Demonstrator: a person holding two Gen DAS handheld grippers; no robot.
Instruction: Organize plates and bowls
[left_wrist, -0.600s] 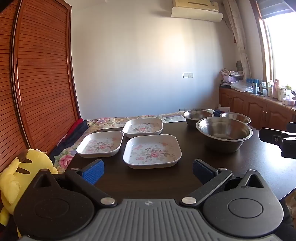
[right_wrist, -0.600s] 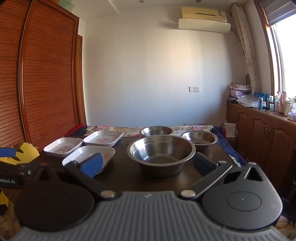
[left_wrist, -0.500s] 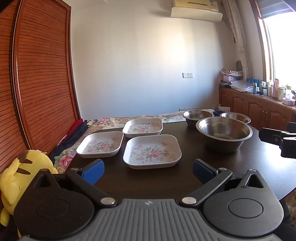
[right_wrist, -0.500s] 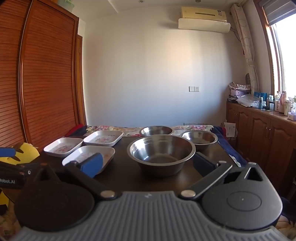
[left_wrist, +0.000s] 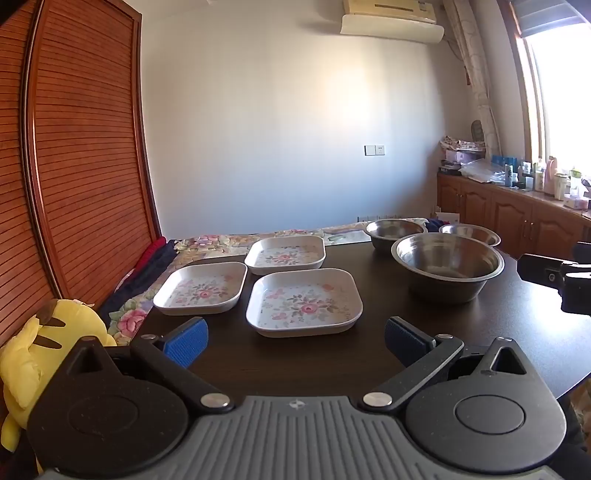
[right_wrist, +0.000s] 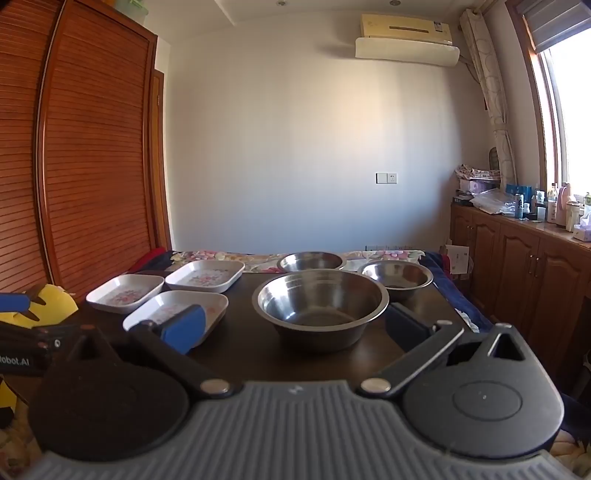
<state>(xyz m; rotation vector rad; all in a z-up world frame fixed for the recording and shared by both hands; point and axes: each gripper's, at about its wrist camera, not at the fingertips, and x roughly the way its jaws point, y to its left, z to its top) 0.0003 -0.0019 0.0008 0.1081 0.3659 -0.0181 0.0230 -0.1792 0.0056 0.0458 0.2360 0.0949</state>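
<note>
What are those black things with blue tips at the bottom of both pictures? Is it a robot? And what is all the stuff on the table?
No robot here. A person holds a grabber tool in each hand, and each tool has a small camera looking out along its two fingers. One picture comes from the left gripper, the other from the right gripper. The blue tips are the soft finger pads. Both grippers are open and hold nothing. On the dark table lie three square flowered plates on the left side and three shiny metal bowls on the right: one big bowl in front, two smaller ones behind it. A yellow plush toy sits beside the table.
</note>
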